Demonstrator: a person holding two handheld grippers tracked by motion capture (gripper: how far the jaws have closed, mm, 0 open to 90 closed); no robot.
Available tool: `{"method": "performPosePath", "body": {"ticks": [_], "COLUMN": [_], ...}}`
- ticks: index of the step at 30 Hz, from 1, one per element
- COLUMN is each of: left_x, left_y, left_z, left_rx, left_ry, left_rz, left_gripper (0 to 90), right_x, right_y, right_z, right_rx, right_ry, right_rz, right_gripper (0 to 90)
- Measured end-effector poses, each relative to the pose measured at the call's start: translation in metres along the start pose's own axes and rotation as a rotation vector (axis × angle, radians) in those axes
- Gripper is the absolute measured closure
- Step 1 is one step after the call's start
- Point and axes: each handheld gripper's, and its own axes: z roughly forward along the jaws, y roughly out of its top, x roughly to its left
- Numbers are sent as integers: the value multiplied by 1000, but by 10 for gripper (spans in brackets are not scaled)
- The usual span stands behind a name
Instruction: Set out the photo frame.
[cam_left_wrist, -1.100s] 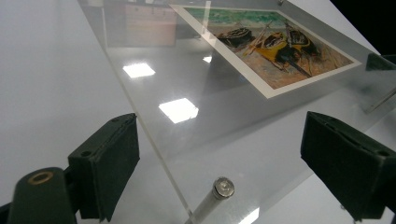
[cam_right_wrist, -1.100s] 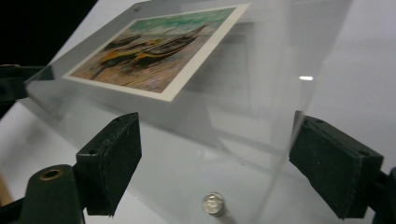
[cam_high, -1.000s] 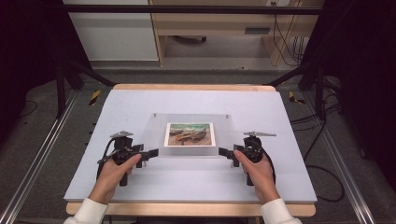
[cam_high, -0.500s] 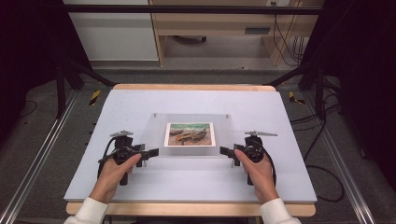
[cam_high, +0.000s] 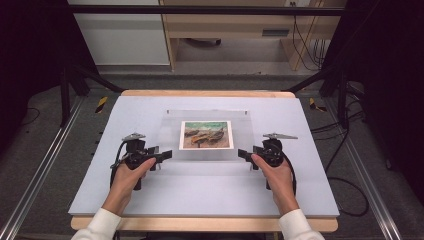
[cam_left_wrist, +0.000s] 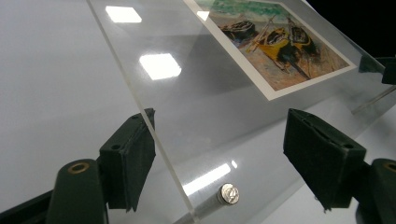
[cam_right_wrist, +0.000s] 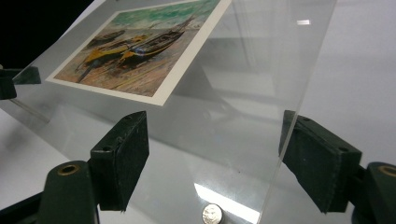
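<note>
From the high view, your left gripper (cam_high: 161, 155) and right gripper (cam_high: 244, 153) flank the near corners of the clear acrylic photo frame (cam_high: 207, 136), which lies mid-surface (cam_high: 300, 190) with its boat picture (cam_high: 206, 135) facing up. In the left gripper view, the jaws stand open, the frame's edge (cam_left_wrist: 159, 135) between them, a metal standoff (cam_left_wrist: 227, 193) below. In the right gripper view, the jaws likewise gape around the panel (cam_right_wrist: 243, 116). If you close unevenly, the slick acrylic could slip or twist.
</note>
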Motion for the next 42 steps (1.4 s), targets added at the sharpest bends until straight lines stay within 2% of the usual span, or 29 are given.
{"method": "performPosePath", "body": {"ticks": [5,11,13,19,30,42], "left_x": [0,-5,-6,-10,-14,-21], "left_y": [-2,-6,-9,-12,-17,-24], "left_z": [1,-6,-9,-14,-22,-28], "left_rx": [-22,-41,-50,-48,-50,-45], "left_ry": [7,25,23,33,45,72], "left_rz": [8,42,41,64,75,82], "left_gripper": [256,294,318,351,409,442], "right_x": [-2,5,7,12,18,21], "right_y": [3,-2,-4,-8,-13,-18], "right_z": [3,-2,-5,-11,-18,-24], "right_rx": [-19,-38,-39,-38,-37,-37], "right_ry": [-9,-30,-39,-56,-76,-92], "right_rz": [-20,-67,-79,-119,-182,-204], "right_gripper": [256,257,265,277,300,336]}}
